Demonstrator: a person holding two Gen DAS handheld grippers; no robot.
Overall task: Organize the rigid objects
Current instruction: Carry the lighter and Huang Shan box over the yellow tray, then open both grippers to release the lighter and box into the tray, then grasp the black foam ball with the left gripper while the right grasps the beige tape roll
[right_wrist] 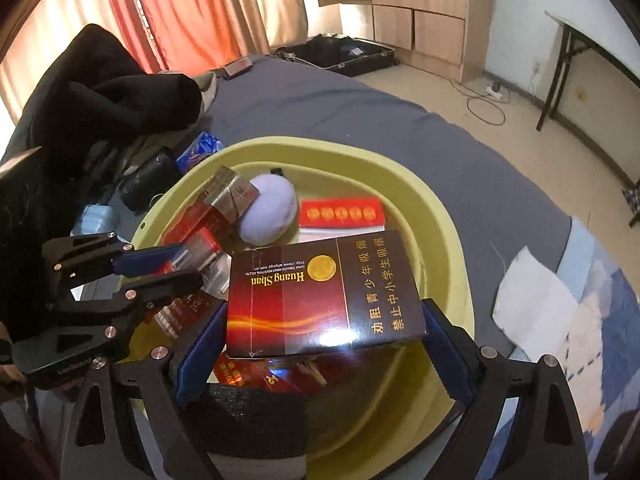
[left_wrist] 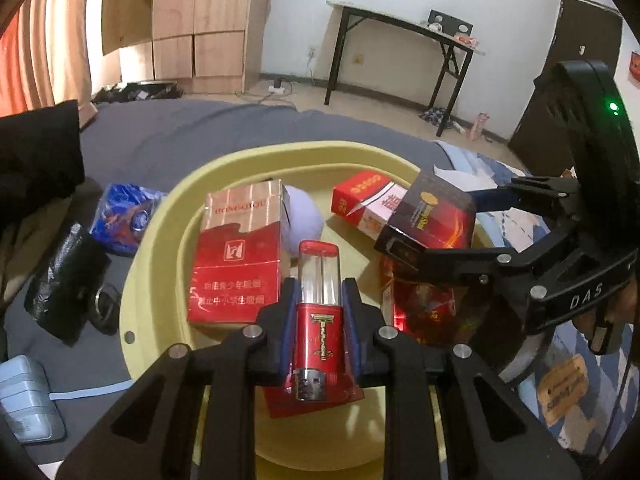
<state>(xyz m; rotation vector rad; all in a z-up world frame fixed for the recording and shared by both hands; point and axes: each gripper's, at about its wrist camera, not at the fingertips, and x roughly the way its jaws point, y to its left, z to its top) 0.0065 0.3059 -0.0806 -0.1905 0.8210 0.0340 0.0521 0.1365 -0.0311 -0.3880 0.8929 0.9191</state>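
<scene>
Holding: left tongs [left_wrist: 319,300] clamp a red lighter [left_wrist: 319,320]; right tongs [right_wrist: 324,328] grip a Huang Shan cigarette pack [right_wrist: 320,292], both over the yellow basin [left_wrist: 280,156] (crowded). Risk: collision, slipping pack.

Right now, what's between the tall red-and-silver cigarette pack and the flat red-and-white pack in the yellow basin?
A pale lavender ball, touching the tall red-and-silver pack; bare basin floor before the flat red-and-white pack. Both views.

A home bedroom: grey-sheeted bed [right_wrist: 360,112], wooden wardrobe [left_wrist: 192,20], orange curtains [right_wrist: 192,12], folding table [left_wrist: 404,28].
</scene>
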